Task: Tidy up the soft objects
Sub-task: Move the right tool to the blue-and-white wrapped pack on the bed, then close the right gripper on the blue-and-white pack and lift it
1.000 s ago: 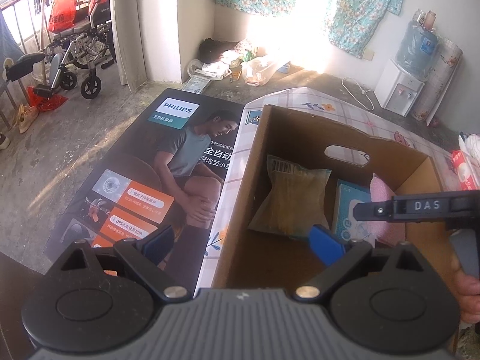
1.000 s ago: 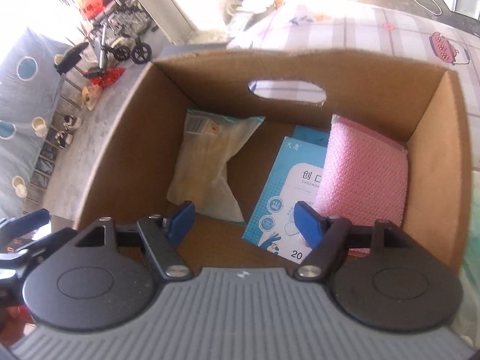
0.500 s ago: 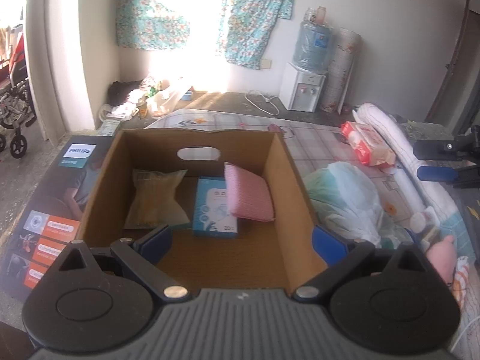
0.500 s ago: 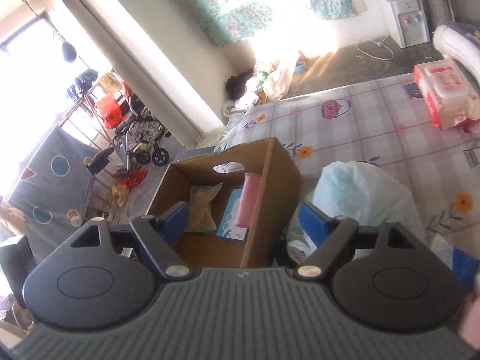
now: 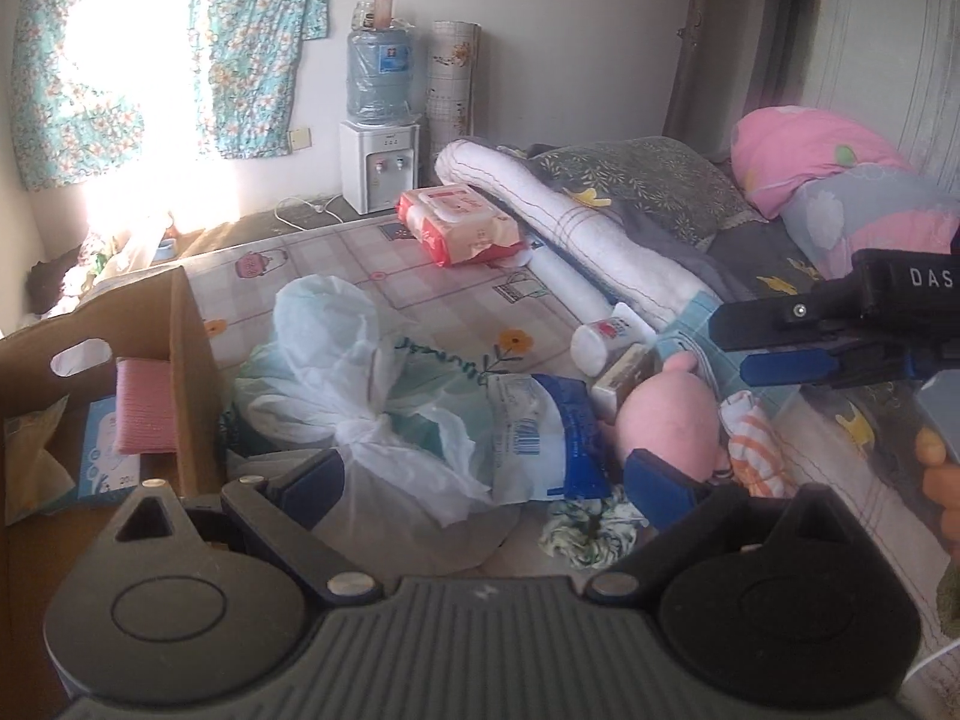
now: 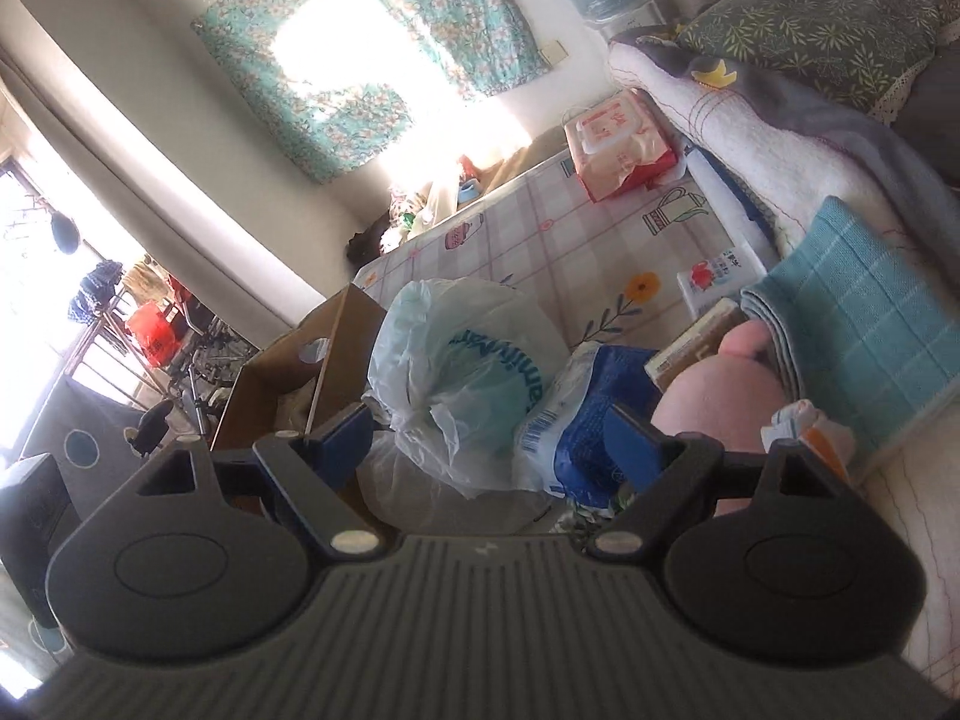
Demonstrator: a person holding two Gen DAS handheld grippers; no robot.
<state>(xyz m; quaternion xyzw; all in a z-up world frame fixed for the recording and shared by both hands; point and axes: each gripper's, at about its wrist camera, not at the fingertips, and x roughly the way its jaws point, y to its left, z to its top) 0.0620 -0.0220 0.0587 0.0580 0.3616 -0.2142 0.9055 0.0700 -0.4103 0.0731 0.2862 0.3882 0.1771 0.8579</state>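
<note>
Step in hand, as judged: a fresh pick is being set up, with both grippers aimed at the pile of soft things on the bed (image 5: pixel 420 276) beside the cardboard box (image 5: pixel 192 372). Left gripper (image 5: pixel 486 480): jaws apart, nothing between them, hanging over the white plastic bag (image 5: pixel 336 360) and the blue-and-white packet (image 5: pixel 540 432). Right gripper (image 6: pixel 486 438): jaws wide apart and empty, seen side-on in the left view at (image 5: pixel 780 342), above the pink plush toy (image 5: pixel 672 420). In the box a pink cloth (image 5: pixel 147 408), a light blue packet (image 5: pixel 102 450) and a yellowish bag (image 5: pixel 30 456) are already seen. Still loose on the bed: plush, bag, packet, teal checked cloth (image 6: pixel 870 324), orange-striped cloth (image 5: pixel 750 438), green-white scrunchie (image 5: pixel 588 531). Next move likely calls for one gripper to be lowered over one item, probably the plush, jaws closed on it, then carried across to the box.
</note>
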